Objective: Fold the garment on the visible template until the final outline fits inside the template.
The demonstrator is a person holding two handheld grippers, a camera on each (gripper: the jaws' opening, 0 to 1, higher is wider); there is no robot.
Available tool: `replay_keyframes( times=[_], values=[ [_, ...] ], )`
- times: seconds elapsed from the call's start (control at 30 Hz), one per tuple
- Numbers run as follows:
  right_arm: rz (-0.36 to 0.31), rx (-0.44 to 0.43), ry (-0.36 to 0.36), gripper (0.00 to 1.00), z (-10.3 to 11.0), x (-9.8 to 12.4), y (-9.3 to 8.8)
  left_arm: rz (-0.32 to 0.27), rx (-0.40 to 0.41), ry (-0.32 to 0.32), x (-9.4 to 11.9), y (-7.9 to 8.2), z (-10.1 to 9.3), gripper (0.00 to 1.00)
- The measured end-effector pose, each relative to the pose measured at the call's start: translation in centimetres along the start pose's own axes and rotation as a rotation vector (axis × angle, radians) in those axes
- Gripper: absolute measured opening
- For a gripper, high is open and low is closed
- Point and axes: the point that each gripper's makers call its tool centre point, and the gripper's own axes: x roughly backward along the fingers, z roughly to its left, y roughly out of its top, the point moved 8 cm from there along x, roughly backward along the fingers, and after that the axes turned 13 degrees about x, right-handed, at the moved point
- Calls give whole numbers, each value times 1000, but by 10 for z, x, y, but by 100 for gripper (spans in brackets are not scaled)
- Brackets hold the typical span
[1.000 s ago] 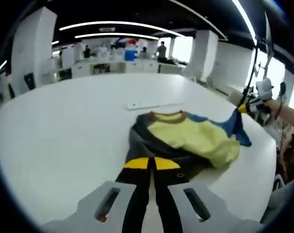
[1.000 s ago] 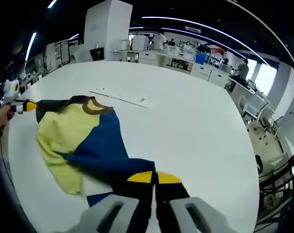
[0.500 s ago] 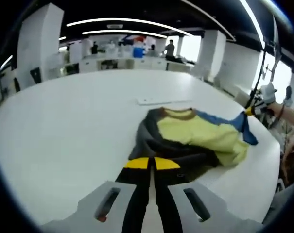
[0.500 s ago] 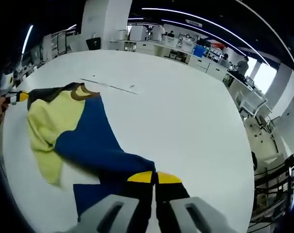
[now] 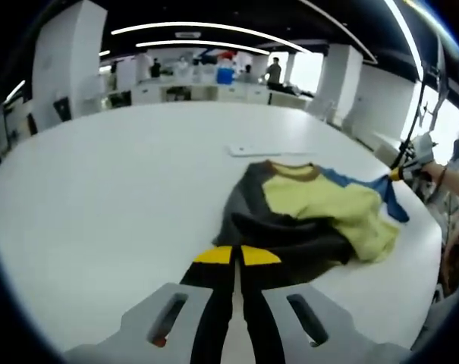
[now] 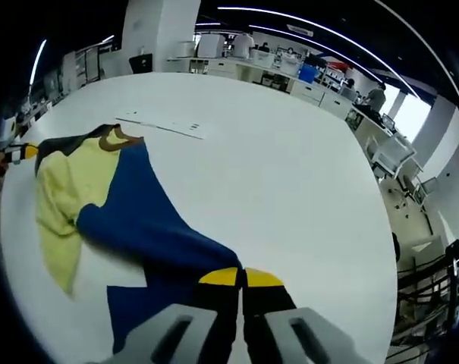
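The garment (image 5: 305, 216) lies bunched on the big white table (image 5: 100, 189), toward its near edge, a soft knit top in yellow, dark grey and blue with a brown collar (image 5: 293, 168). In the left gripper view the left gripper (image 5: 234, 255) has its yellow-tipped jaws pressed together on the dark grey hem, and across the cloth the right gripper (image 5: 402, 173) pulls a blue corner taut. In the right gripper view the same top (image 6: 115, 212) stretches away from the right gripper (image 6: 237, 277), whose jaws are pinched tight on the blue fabric; the left gripper (image 6: 17, 153) is at the far dark corner.

A flat white strip (image 6: 162, 125) lies on the table beyond the collar; whether that marks the template I cannot tell.

This looks light and limp: it sags and wrinkles wherever it isn't under tension, and it should slide easily on the smooth tabletop. I'd say the best holds are the edges and corners, as now, gripping hem or sleeve ends through both layers so the cloth doesn't slip out, and keeping the two holds well apart so it lies flat before any fold
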Motion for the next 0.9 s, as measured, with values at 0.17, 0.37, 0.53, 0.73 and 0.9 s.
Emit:
replay_keyframes(
  times=[0.17,0.37,0.53,0.73,0.9],
  values=[
    [11,9,-2,0,-5,-5,1,10,11,4,-4,-1,10,0],
    [27,14,-4,0,-11,-11,0,23,4,18,-6,-4,14,0],
    [44,27,-7,0,-14,-14,-3,26,9,31,-7,-2,17,0],
    [55,28,-14,0,-16,-17,-5,42,5,43,-10,-3,24,0],
    [63,34,-36,0,-20,-24,-5,41,4,46,-13,-3,32,0]
  ],
)
